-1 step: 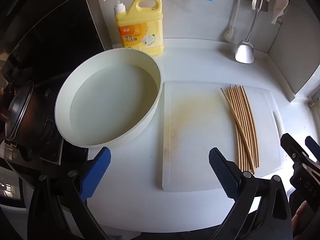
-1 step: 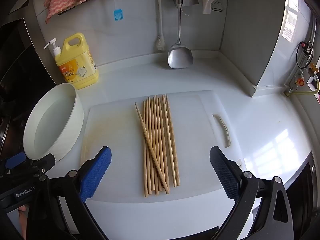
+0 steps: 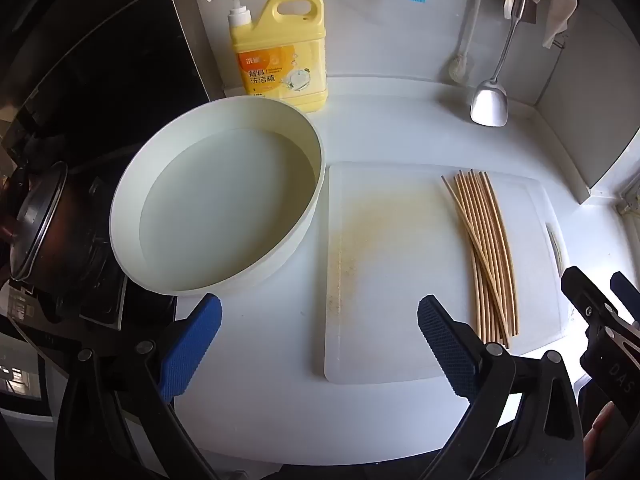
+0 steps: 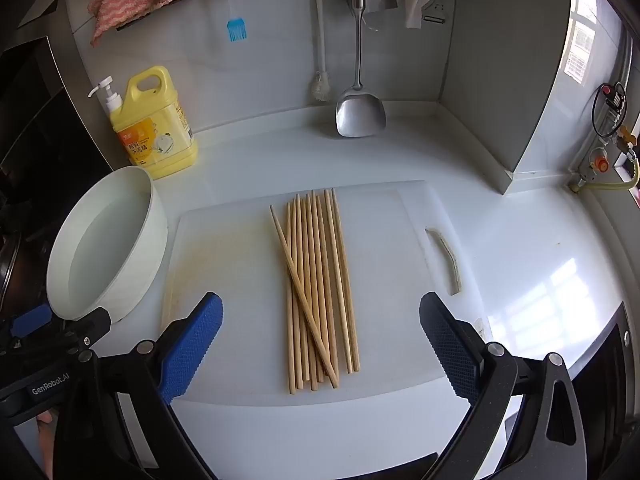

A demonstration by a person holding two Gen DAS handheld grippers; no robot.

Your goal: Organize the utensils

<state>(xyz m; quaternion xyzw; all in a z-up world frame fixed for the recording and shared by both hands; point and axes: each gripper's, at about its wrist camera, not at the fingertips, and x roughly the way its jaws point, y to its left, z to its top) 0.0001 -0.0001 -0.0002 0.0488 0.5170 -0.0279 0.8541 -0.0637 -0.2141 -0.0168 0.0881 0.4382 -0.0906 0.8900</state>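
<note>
Nothing changed: scene same as earlier frame, task not started; bundle of bamboo chopsticks (image 4: 318, 288) untouched on white plastic cutting board (image 4: 224, 264); left gripper (image 3: 320, 344), right gripper (image 4: 320, 344) both wide apart, empty

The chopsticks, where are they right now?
The chopsticks lie in a bundle on the white cutting board, middle of the right wrist view, with the white basin to the board's left.

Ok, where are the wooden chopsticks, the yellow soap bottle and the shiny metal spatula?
wooden chopsticks (image 4: 316, 288), right wrist view, middle of the bundle
yellow soap bottle (image 3: 280, 56), left wrist view, its label
shiny metal spatula (image 4: 360, 114), right wrist view, its blade
</note>
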